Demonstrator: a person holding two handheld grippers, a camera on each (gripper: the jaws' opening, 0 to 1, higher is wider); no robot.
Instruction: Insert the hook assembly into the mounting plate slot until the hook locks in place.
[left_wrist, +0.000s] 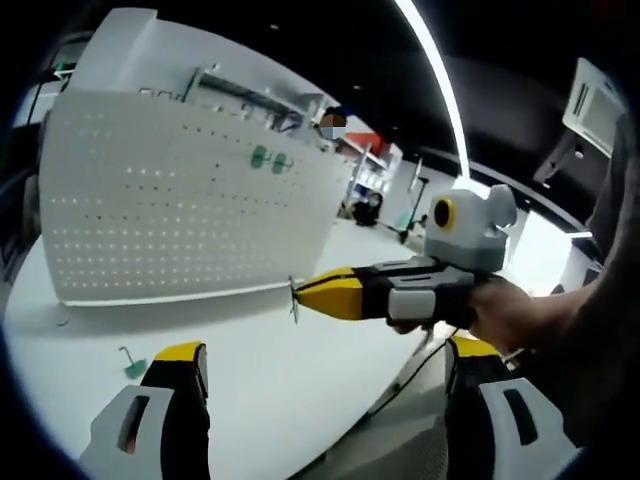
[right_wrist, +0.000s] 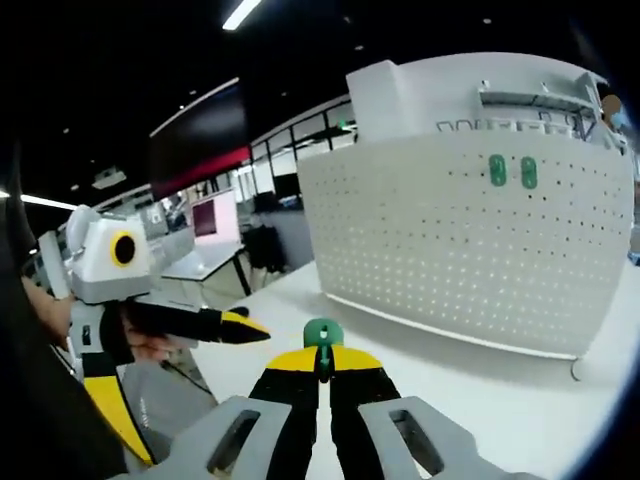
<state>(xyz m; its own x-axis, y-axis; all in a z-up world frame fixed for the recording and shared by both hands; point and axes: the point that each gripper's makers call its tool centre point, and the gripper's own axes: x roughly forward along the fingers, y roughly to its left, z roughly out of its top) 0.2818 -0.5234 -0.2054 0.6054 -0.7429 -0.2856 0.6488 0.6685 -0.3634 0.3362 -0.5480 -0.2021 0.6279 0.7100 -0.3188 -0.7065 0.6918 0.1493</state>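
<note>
Right gripper (right_wrist: 322, 365) clamps a green hook (right_wrist: 323, 334); left gripper (left_wrist: 325, 375) gapes, another hook (left_wrist: 130, 363) lying beside it.

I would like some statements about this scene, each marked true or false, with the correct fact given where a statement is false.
1. The right tongs are shut on a green hook. True.
2. The white pegboard lies flat on the table. False: it stands upright on the white table.
3. Two green hooks already hang on the upper part of the pegboard. True.
4. The left tongs are shut on a hook. False: their jaws stand wide apart with nothing between them.
5. A small green hook lies on the table near the left tongs. True.
6. The hook in the right tongs is already seated in the pegboard. False: it is held apart from the board, in front of it.
</note>
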